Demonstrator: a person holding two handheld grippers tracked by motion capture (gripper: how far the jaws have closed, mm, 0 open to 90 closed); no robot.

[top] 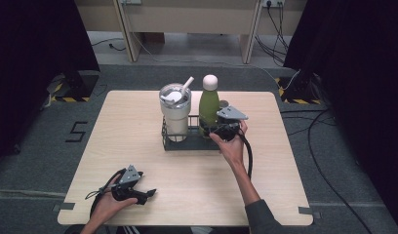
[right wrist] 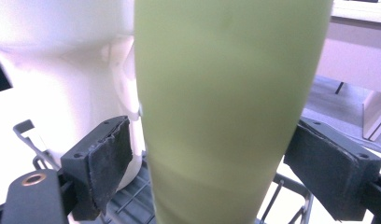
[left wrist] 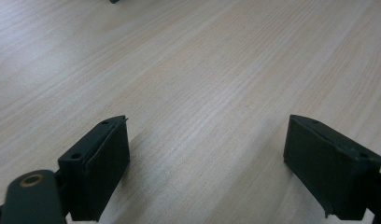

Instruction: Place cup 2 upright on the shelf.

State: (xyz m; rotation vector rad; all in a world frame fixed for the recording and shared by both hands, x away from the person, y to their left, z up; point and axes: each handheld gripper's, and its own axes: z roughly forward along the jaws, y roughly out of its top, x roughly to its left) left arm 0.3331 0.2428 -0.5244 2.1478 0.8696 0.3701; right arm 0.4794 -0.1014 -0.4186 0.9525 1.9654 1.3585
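Note:
A green bottle (top: 209,105) with a pale round cap stands in a black wire caddy (top: 187,142) at the middle back of the table, next to a white tumbler (top: 175,114) with a straw. My right gripper (top: 210,130) reaches in from the right at the bottle's lower body. In the right gripper view the bottle (right wrist: 226,116) stands between the jaws of the right gripper (right wrist: 209,163); a narrow gap shows at the left pad (right wrist: 109,158), so it is open. The tumbler (right wrist: 62,70) is just behind. My left gripper (top: 147,195) rests low at the front left, and in its own view the left gripper (left wrist: 207,158) is open over bare wood.
The light wooden table (top: 138,161) stands on grey floor with dark curtains at both sides. A cable runs from the right gripper down along the forearm. Desk legs and floor cables lie beyond the far edge.

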